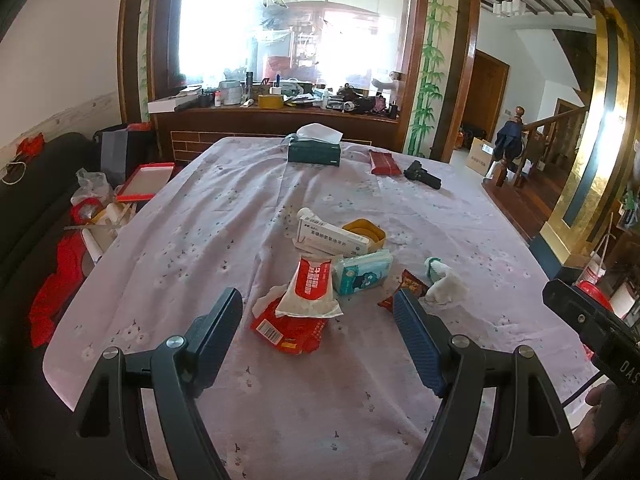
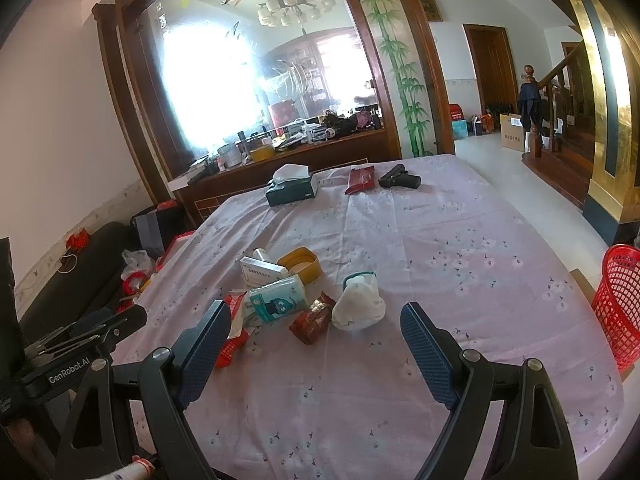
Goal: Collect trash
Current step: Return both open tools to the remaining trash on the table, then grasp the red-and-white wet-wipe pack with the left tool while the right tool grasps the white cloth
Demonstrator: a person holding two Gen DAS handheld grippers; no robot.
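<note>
A small heap of trash lies mid-table on the lilac cloth: a flat red wrapper, a white-and-red pouch, a teal tissue pack, a white medicine box, a yellow tin, a dark red snack wrapper and a crumpled white tissue. My left gripper hovers open just short of the pouch, holding nothing. My right gripper also stands open and empty, in front of the snack wrapper and the tissue.
A red mesh basket stands off the table's right edge. At the far end lie a green tissue box, a red pack and a black tool. A dark sofa with clutter runs along the left.
</note>
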